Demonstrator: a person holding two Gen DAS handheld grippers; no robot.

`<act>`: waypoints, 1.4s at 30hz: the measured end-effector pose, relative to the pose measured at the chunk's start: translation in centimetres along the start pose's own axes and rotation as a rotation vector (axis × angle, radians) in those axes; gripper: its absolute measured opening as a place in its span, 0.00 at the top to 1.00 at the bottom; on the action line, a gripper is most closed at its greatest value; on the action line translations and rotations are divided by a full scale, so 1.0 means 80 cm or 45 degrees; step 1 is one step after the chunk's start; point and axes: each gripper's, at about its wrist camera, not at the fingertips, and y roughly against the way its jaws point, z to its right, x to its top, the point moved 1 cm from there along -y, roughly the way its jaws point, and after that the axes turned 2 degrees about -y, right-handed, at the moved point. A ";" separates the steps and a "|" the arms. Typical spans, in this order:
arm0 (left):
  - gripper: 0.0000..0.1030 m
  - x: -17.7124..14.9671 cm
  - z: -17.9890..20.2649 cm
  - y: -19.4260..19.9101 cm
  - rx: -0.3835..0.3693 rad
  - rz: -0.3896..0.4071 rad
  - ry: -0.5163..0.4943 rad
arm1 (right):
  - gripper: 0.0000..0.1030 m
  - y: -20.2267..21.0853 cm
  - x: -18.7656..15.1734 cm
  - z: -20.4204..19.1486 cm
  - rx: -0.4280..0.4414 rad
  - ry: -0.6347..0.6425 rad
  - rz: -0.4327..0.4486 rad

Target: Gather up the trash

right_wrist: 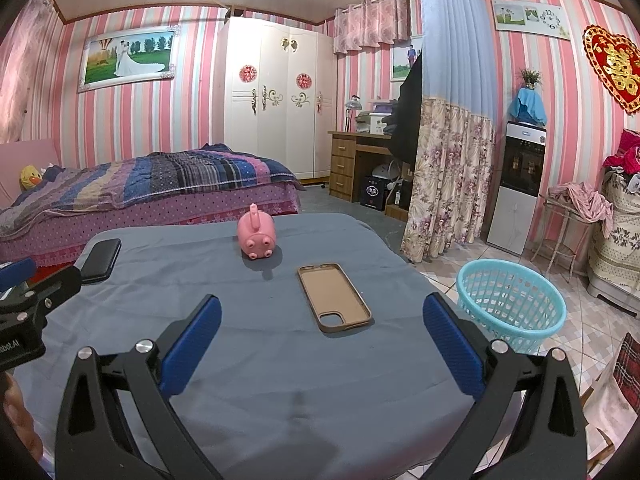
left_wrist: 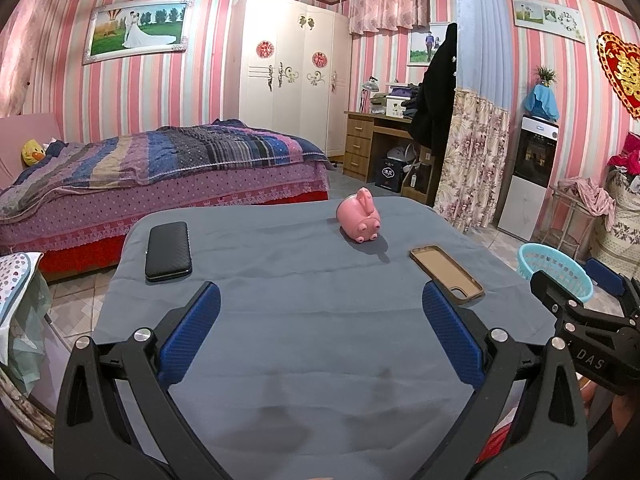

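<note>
We look across one table point(right_wrist: 240, 360) draped in a grey-blue cloth, with one bed point(right_wrist: 152, 188) and one white wardrobe point(right_wrist: 276, 100) behind it. On the floor just off the table's right edge stands one turquoise mesh basket point(right_wrist: 516, 304); we cannot see its inside. Our two grippers hover over the near end of the cloth: the left gripper point(left_wrist: 320, 308) has its blue fingers spread wide with nothing between them, and the right gripper point(right_wrist: 322, 320) is spread just as wide and also holds nothing. We count three things on the cloth, well apart: one black phone point(left_wrist: 168, 250) at the far left, one tan phone case point(right_wrist: 334, 298) lying inside-up towards the right, and one pink pig-shaped toy point(right_wrist: 257, 234) further back, between them.
</note>
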 end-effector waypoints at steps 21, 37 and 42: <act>0.05 0.000 -0.002 0.003 0.006 0.006 -0.003 | 0.04 0.002 0.000 -0.001 0.002 -0.007 0.000; 0.05 0.001 -0.004 0.004 0.008 0.008 -0.004 | 0.04 0.004 -0.001 -0.004 0.004 -0.001 -0.003; 0.05 0.000 -0.005 0.003 0.008 0.000 -0.007 | 0.04 0.003 -0.003 -0.004 0.008 0.001 -0.005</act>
